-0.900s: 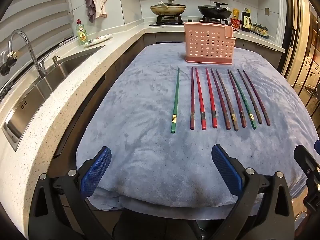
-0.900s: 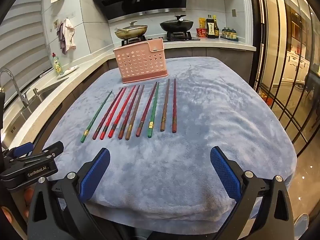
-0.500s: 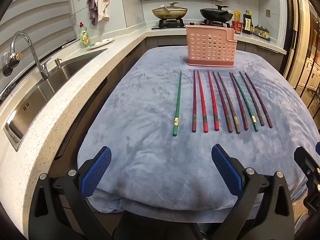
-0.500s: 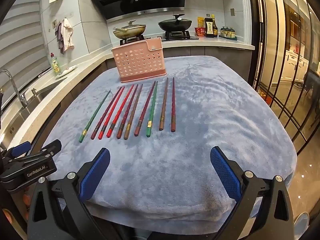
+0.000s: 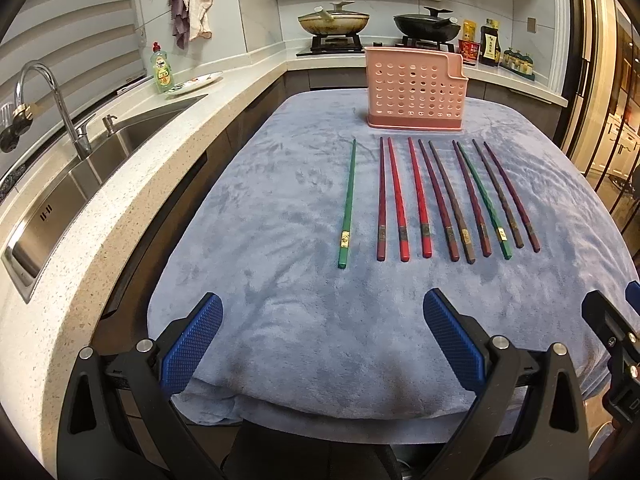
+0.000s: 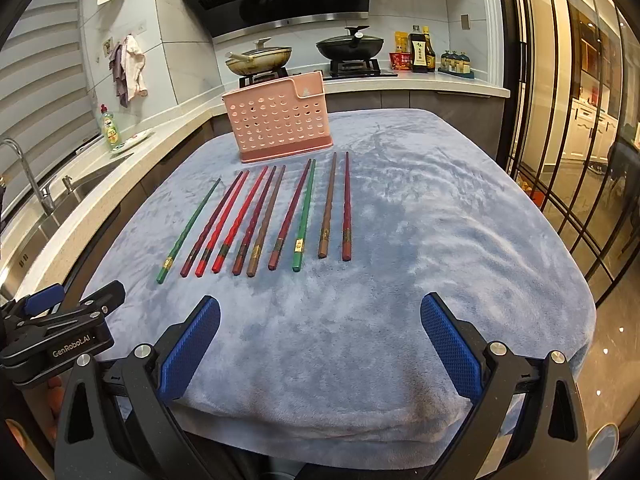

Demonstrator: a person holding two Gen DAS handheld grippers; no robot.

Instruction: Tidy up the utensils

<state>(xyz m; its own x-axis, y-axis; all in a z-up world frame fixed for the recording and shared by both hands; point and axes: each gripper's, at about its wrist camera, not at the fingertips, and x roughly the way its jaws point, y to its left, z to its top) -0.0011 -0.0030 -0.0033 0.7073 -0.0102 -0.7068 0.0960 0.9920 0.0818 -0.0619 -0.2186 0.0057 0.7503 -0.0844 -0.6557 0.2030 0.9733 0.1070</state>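
Observation:
Several chopsticks lie side by side on a grey-blue towel point(image 5: 280, 300): a green one point(image 5: 347, 204) apart at the left, then dark red, red point(image 5: 418, 198), brown and another green one point(image 5: 484, 200). They also show in the right wrist view point(image 6: 260, 220). A pink perforated utensil holder point(image 5: 416, 90) stands upright behind them, also seen in the right wrist view point(image 6: 278, 122). My left gripper point(image 5: 322, 340) is open and empty above the towel's near edge. My right gripper point(image 6: 320, 340) is open and empty, beside the left.
A steel sink point(image 5: 64, 184) with tap point(image 5: 48, 100) lies in the counter at the left. A dish soap bottle point(image 5: 161, 69) and a plate stand behind it. Two pans point(image 5: 426, 24) sit on the stove, with sauce bottles point(image 5: 490, 42) beside them. Glass doors point(image 6: 580, 160) are at the right.
Both views have shifted slightly: the chopsticks and holder sit a little lower in the left wrist view. Both grippers stay open. Nothing on the towel has moved.

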